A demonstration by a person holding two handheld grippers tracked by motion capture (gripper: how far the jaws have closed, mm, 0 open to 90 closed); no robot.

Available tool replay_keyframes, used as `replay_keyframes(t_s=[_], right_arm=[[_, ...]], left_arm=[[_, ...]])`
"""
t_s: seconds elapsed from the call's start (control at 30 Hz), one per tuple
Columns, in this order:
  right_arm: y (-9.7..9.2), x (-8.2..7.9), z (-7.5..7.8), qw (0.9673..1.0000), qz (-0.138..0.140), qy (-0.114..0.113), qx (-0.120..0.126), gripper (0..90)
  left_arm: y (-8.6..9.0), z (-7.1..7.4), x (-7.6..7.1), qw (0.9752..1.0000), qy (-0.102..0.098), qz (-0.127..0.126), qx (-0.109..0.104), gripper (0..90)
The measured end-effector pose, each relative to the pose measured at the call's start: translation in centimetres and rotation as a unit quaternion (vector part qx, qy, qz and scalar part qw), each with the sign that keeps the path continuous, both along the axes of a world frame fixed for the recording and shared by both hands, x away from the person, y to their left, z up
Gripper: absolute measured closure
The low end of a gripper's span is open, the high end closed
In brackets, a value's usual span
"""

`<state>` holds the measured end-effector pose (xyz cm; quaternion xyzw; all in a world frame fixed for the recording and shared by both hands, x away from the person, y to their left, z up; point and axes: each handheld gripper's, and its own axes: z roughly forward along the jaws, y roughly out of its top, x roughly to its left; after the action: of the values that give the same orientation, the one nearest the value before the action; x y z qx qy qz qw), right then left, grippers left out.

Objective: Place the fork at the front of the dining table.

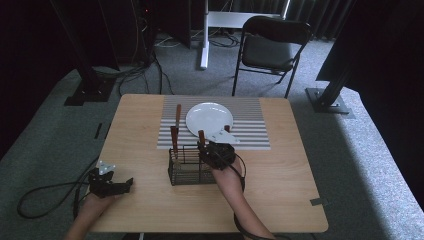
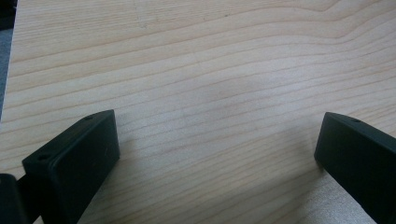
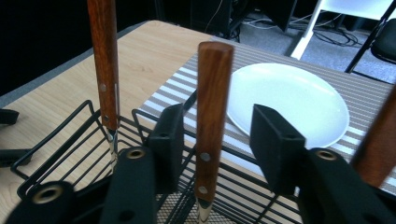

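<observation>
Right tongs (image 3: 212, 135) half-open around upright wooden-handled utensil (image 3: 211, 112) in black wire caddy (image 3: 56, 154), pads not touching. Best squared on handle before squeezing. Left tongs (image 2: 215, 154) wide open, empty, over light wooden worktop (image 2: 210, 60).

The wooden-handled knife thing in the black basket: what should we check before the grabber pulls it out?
1. Handle between the jaws: ok. The middle wooden handle stands between the right gripper jaws.
2. Pads pressing the handle: not ok. The left pad sits close, but a gap shows on the right side.
3. Handle upright: ok, standing nearly straight in the wire basket.
4. Neighbours out of the way: cannot tell. Another handle stands to the left, and a third is very near the right jaw.
5. Landing spot free: ok. The white plate on the striped mat has nothing on it.
6. Left gripper clear: ok, open over bare table.
</observation>
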<state>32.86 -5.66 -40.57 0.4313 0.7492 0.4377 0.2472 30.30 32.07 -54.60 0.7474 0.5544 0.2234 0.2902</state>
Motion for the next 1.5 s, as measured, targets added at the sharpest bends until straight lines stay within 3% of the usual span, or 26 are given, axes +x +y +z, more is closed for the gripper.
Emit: replay_keyframes(t_s=[0.3, 0.4, 0.47, 0.7, 0.97, 1.27, 1.5], right_arm=[[0.6, 0.1, -0.6, 0.9999, -0.002, -0.003, -0.015, 73.9], [0.9, 0.0, -0.7, 0.9997, -0.008, -0.009, -0.022, 74.0], [0.8, 0.0, -0.8, 0.9999, -0.011, -0.008, -0.009, 74.6], [0.6, -0.3, -1.0, 0.9996, -0.024, -0.017, -0.004, 75.4], [0.0, -0.7, -0.6, 0.9990, -0.029, -0.028, 0.017, 75.6], [-0.9, -1.6, 0.2, 0.9972, -0.034, -0.059, 0.032, 75.6], [-1.6, -2.6, 0.7, 0.9928, -0.042, -0.102, 0.048, 75.7]], left_arm=[[0.0, 0.0, 0.0, 1.0000, 0.000, 0.000, 0.000, 0.0], [0.0, 0.0, 0.0, 1.0000, 0.000, 0.000, 0.000, 0.0], [0.0, 0.0, 0.0, 1.0000, 0.000, 0.000, 0.000, 0.0], [0.0, 0.0, 0.0, 1.0000, 0.000, 0.000, 0.000, 0.0], [0.0, 0.0, 0.0, 1.0000, 0.000, 0.000, 0.000, 0.0], [0.0, 0.0, 0.0, 1.0000, 0.000, 0.001, -0.001, 0.0], [0.0, 0.0, 0.0, 1.0000, 0.000, 0.000, 0.000, 0.0]])
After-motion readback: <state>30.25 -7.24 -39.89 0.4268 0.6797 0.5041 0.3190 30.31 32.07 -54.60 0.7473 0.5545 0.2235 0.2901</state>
